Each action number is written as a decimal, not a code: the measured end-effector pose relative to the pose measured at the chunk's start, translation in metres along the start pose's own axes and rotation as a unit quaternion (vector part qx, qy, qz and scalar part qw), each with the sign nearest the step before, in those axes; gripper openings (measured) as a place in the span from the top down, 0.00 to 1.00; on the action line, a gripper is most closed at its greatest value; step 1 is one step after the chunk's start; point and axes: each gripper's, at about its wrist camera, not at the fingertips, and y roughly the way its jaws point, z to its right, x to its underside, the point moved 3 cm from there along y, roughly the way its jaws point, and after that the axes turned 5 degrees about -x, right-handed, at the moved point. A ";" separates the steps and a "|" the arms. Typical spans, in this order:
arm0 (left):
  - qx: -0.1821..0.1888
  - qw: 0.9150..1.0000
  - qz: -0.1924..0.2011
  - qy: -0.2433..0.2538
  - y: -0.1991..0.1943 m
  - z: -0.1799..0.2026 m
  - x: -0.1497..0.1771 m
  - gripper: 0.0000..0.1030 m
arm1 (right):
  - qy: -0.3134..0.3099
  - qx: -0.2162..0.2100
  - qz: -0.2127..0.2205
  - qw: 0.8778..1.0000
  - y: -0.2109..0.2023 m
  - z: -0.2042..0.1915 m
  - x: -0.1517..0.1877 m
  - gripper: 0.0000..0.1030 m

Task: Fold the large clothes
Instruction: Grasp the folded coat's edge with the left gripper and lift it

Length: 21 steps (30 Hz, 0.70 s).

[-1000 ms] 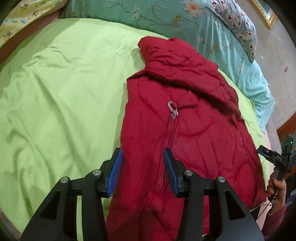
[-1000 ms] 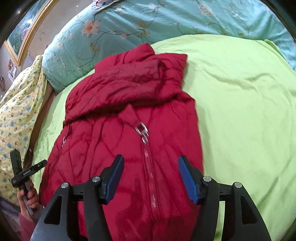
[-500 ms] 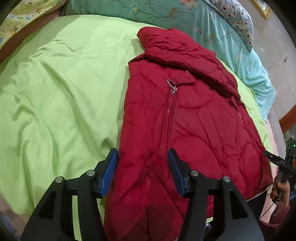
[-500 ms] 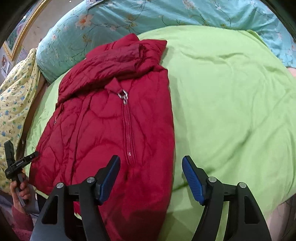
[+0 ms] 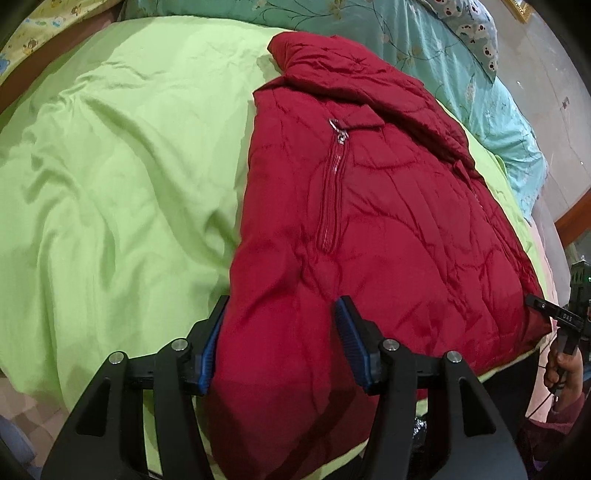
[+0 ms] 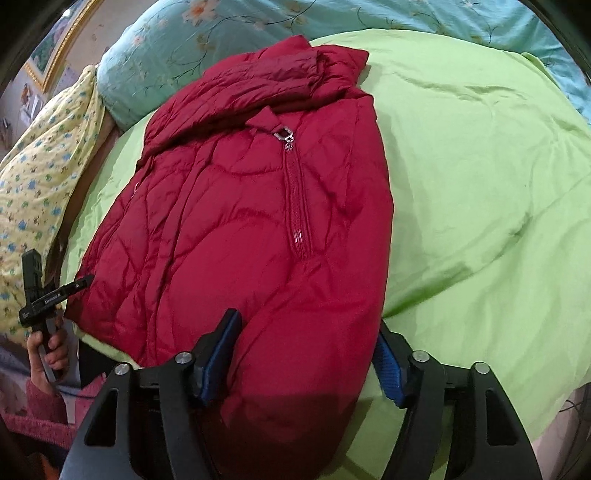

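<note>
Since a moment ago we have drawn both grippers back to the hem of the red jacket (image 5: 369,221). Our left gripper (image 5: 282,341) and right gripper (image 6: 306,354) each stand spread wide, with hem fabric bulging between the pads. The jacket lies zipped on the green sheet (image 5: 110,184); beyond its collar sits a teal floral quilt (image 6: 221,33).

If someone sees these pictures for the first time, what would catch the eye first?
A quilted dark red puffer jacket lies zipped on the lime green bed sheet. Near the camera, each gripper's open jaws, with blue pads, straddle the jacket's hem.
</note>
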 end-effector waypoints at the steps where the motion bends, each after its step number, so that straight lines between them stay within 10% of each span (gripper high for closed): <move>1: 0.003 1.000 -0.002 0.000 -0.001 0.000 0.002 0.46 | 0.000 -0.004 -0.002 1.000 -0.001 0.000 0.001 0.40; 12: 0.004 0.999 0.003 0.037 -0.008 0.012 0.012 0.47 | -0.012 -0.029 0.001 1.000 -0.005 -0.006 0.007 0.56; 21: 0.023 0.997 0.041 0.065 -0.029 0.029 0.008 0.78 | -0.003 -0.078 0.044 0.996 -0.022 -0.012 0.002 0.70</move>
